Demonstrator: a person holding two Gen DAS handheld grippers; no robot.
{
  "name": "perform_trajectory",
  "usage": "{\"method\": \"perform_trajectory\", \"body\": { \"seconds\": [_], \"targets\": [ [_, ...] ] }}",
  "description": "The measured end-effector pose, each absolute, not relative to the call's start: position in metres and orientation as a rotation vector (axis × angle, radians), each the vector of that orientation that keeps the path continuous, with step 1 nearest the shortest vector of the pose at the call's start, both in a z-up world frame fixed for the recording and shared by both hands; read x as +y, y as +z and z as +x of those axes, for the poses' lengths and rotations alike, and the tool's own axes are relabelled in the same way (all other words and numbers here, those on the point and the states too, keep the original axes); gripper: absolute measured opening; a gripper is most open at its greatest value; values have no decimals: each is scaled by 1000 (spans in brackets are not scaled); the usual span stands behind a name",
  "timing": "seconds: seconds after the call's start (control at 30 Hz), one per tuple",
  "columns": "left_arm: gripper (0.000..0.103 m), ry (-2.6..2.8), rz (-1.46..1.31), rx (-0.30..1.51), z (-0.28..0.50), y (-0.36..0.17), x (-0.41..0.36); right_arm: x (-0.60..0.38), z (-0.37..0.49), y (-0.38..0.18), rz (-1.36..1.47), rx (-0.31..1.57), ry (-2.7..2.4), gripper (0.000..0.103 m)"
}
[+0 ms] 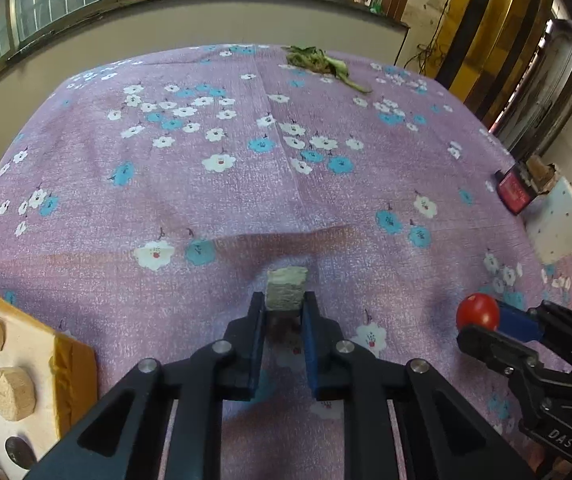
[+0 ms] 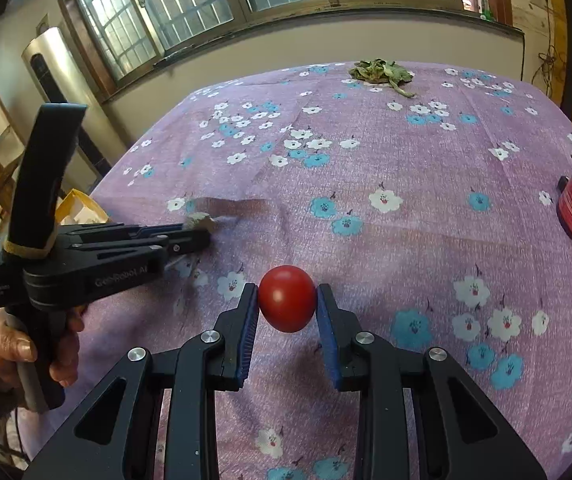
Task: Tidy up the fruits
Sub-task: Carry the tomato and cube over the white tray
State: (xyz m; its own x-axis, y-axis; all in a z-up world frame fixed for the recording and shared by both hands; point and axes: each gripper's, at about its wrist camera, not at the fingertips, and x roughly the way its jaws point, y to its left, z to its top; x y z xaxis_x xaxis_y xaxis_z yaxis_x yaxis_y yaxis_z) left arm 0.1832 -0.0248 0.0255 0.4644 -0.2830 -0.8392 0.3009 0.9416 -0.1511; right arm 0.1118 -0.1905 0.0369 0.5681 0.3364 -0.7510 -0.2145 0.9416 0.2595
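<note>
left gripper (image 1: pixel 284 307): jaws clamp a pale cube-shaped chunk (image 1: pixel 286 288) low over the bench (image 1: pixel 214 200) | right gripper (image 2: pixel 287 302): jaws grip a red tomato (image 2: pixel 287 298) above the floral cloth, near the left one

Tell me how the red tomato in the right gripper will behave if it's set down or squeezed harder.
The tomato is round and smooth, so it would probably roll on the cloth-covered table once released. The right gripper touches it only at its two sides, so it may slip. Its glossy thin skin suggests harder squeezing could bruise or split it.
</note>
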Motion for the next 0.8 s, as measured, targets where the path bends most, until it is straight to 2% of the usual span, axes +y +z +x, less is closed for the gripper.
{"method": "perform_trajectory", "body": {
  "seconds": [0.33,0.8],
  "targets": [
    [20,-367,-65,972,116,53,22,-160,77,46,138,913,323,28],
    [20,-278,-118,952,59,73,146,-37,48,67,102,905,447,28]
  ]
}}
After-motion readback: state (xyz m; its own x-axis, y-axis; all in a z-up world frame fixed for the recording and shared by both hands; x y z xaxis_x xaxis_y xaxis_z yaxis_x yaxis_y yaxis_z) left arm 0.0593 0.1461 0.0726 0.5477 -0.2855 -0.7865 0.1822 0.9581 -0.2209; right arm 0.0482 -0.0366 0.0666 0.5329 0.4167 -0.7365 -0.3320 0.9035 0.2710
